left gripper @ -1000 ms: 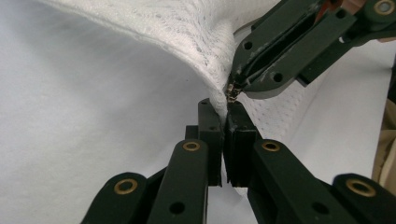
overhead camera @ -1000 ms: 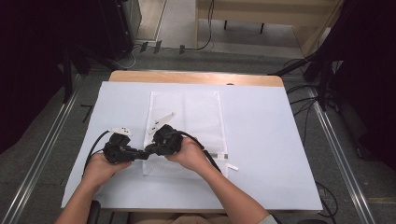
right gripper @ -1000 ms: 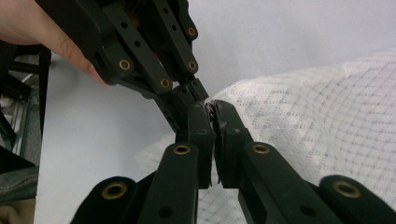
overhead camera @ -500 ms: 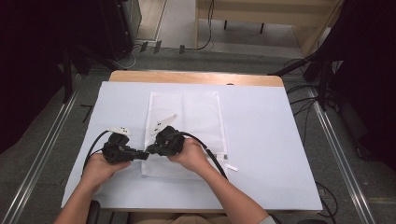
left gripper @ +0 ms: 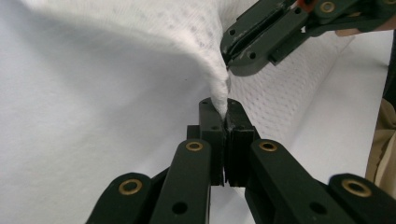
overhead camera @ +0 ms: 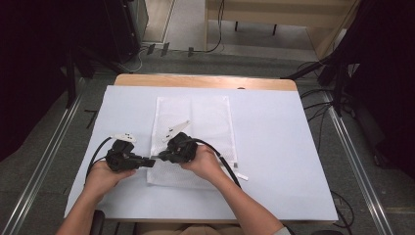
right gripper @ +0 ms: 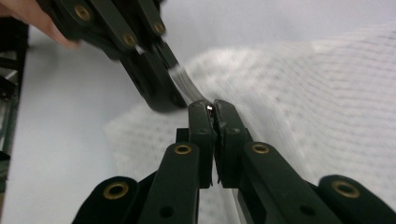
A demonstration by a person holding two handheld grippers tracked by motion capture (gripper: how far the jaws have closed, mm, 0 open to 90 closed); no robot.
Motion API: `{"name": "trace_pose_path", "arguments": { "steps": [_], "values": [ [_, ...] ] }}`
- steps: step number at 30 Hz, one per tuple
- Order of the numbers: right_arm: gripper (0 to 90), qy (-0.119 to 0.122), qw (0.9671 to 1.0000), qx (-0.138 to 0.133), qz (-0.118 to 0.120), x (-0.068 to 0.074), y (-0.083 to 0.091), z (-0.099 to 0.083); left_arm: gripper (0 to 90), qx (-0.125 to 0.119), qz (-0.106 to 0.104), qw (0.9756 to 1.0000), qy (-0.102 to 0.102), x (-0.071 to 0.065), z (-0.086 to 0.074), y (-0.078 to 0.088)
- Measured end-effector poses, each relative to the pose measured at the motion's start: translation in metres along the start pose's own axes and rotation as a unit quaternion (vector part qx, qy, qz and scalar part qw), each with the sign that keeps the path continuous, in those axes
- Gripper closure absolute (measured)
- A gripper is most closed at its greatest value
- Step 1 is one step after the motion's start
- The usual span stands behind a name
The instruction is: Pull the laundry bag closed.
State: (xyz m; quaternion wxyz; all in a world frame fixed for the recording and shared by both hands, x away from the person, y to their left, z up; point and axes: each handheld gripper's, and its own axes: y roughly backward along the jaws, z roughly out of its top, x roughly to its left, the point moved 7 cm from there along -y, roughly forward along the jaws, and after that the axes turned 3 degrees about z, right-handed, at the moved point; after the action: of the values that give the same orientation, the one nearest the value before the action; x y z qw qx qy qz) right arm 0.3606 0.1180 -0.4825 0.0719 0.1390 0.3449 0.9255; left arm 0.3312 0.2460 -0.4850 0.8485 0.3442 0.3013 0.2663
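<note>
White mesh cloth between closed jaws

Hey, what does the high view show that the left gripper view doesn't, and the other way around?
High view: the whole mesh bag flat on the white sheet, the left hand, the right hand and the wooden table edge. Left gripper view: the left gripper close up, jaws shut on a raised fold of mesh. Both: the right gripper just beside it.

Small metal bit pinched in right gripper, too blurred to identify. Left gripper pinch point buried in mesh bag fabric. Bag's near-left corner under both grippers in high view. Forearms cropped at bottom edge.
</note>
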Motion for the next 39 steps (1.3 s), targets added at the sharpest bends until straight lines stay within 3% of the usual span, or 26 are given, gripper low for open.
{"name": "trace_pose_path", "arguments": {
  "steps": [20, 39],
  "values": [
    [88.6, -0.02, 0.9998, -0.002, 0.007, -0.012, 0.017, -0.021, 89.0, -0.007, 0.007, 0.9999, -0.007, 0.002, 0.0, 0.002],
    [88.5, -0.042, 0.9991, -0.006, 0.003, -0.02, 0.029, -0.033, 88.9, -0.014, 0.0, 0.9999, -0.007, 0.002, -0.001, 0.004]
  ]
}}
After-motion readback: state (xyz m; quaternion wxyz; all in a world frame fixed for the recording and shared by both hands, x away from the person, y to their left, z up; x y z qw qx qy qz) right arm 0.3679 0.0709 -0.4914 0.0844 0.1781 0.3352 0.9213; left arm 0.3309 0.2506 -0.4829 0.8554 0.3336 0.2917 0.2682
